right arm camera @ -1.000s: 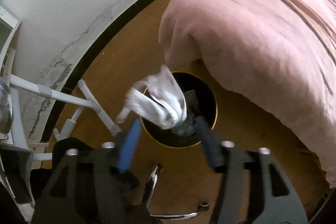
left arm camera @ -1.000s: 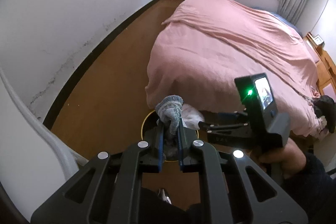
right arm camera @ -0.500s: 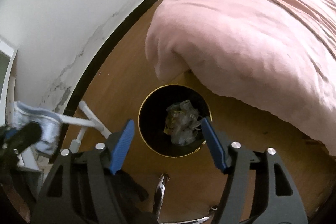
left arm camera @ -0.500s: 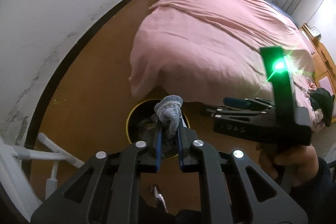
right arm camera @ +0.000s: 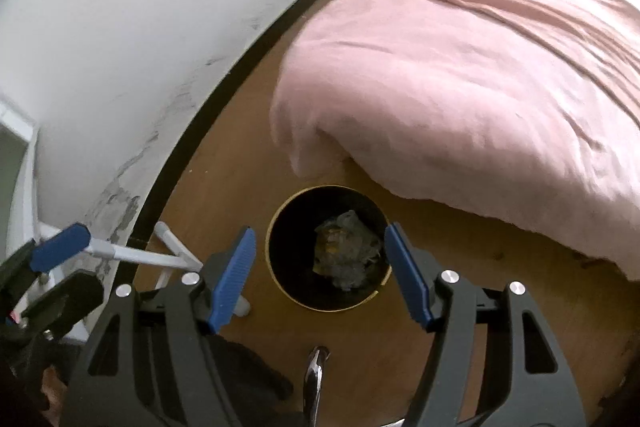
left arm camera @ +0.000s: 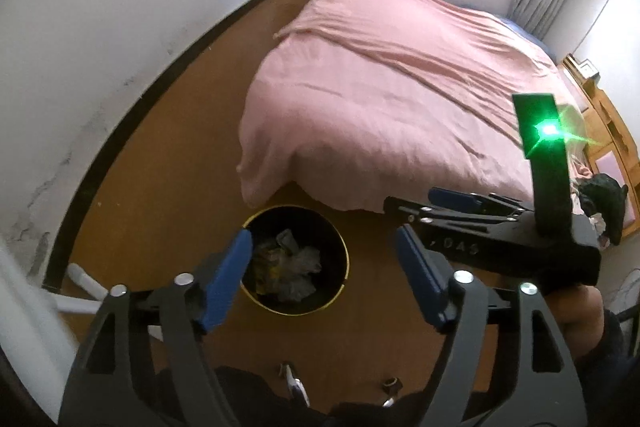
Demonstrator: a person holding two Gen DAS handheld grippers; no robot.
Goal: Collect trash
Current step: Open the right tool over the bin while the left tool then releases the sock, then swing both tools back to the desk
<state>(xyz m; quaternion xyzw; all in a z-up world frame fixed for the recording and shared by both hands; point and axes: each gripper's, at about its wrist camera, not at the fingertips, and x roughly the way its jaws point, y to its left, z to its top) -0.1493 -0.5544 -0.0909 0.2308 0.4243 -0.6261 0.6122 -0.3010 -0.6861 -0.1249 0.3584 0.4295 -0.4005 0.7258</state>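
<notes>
A round black bin with a yellow rim (left arm camera: 343,259) (right arm camera: 276,227) stands on the wooden floor by the bed corner. Crumpled grey, white and yellowish trash (left arm camera: 290,267) (right arm camera: 346,255) lies inside it. My left gripper (left arm camera: 322,245) hovers above the bin, its jaws opening, with nothing between the blue pads. My right gripper (right arm camera: 320,231) is also above the bin, open and empty. In the left wrist view the right gripper (left arm camera: 416,203) sits to the right, held by a hand. The left gripper (right arm camera: 64,267) shows at the right wrist view's left edge.
A bed with a pink cover (left arm camera: 400,87) (right arm camera: 480,67) overhangs close behind the bin. A white wall with a dark skirting (left arm camera: 132,107) runs along the left. White frame legs (right arm camera: 168,247) stand left of the bin. A chrome chair leg (right arm camera: 316,367) lies below. Wooden furniture (left arm camera: 612,131) stands far right.
The left gripper's jaws have sprung apart and the grey knitted wad they held is gone from between them. The right gripper dropped its white wad into the bin, then rose.
</notes>
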